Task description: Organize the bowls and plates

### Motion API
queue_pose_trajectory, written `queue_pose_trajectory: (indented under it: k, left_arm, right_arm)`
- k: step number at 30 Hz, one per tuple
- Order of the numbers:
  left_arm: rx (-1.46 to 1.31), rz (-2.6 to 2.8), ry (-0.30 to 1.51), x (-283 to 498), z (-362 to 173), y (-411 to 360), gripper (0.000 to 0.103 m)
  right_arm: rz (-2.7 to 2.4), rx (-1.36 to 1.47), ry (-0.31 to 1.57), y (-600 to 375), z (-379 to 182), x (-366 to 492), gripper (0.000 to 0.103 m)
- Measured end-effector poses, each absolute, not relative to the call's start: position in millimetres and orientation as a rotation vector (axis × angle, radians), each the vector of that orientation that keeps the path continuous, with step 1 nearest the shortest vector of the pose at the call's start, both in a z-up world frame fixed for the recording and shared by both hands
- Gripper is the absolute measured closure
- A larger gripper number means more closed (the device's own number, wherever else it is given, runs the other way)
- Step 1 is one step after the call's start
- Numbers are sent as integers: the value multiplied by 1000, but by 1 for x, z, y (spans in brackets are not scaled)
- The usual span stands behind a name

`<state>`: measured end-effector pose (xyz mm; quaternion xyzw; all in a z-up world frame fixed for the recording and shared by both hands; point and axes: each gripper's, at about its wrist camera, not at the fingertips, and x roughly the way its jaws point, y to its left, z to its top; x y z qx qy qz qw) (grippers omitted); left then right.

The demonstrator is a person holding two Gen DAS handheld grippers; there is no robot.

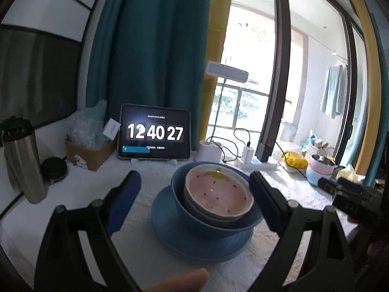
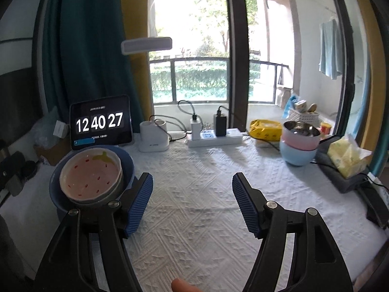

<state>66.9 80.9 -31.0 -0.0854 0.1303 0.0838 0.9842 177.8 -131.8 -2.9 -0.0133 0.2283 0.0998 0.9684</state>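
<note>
We saw the dishes gathered in one stack on the white quilted table (image 2: 206,194), and we took that stack as our landmark. At its base lay a blue plate (image 1: 170,233); on it sat a blue bowl (image 1: 192,219), which held a grey bowl (image 1: 194,206), and inside that rested the pink bowl (image 1: 218,192) with red specks and a yellow-green mark near its far rim.

The left gripper (image 1: 194,202) stood with its fingers spread wide, one blue pad on each side of the stack, and neither pad touched a dish; it held nothing. The right gripper (image 2: 192,203) was just to the right of the stack, its fingers also well apart over bare cloth and holding nothing. Its left finger (image 2: 139,204) lay just beside the blue bowl's rim; we could not tell whether they touched.

Behind the stack a tablet (image 1: 154,133) showed a clock. Right of the tablet stood a white lamp base (image 2: 154,137) and a power strip (image 2: 215,137). Well to the right of the stack sat a second pile of small bowls (image 2: 299,143), pink over pale blue, and beyond it a yellow tissue pack (image 2: 347,158). Left of the stack stood a steel flask (image 1: 23,160).
</note>
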Motion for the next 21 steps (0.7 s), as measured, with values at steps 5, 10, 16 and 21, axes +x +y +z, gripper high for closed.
queue_pose_trajectory:
  k: [5, 10, 16, 21]
  left_arm:
    - [-129, 152, 255, 53, -28, 67, 12]
    - [-133, 129, 237, 38, -25, 62, 11]
    - [-95, 119, 209, 24, -25, 55, 9]
    - [-76, 103, 182, 16, -23, 49, 8]
  right_arm:
    - [190, -42, 429, -142, 9, 162, 32]
    - [158, -50, 374, -159, 15, 139, 32]
    - [136, -58, 344, -175, 17, 120, 32]
    - [143, -72, 336, -180, 15, 107, 32]
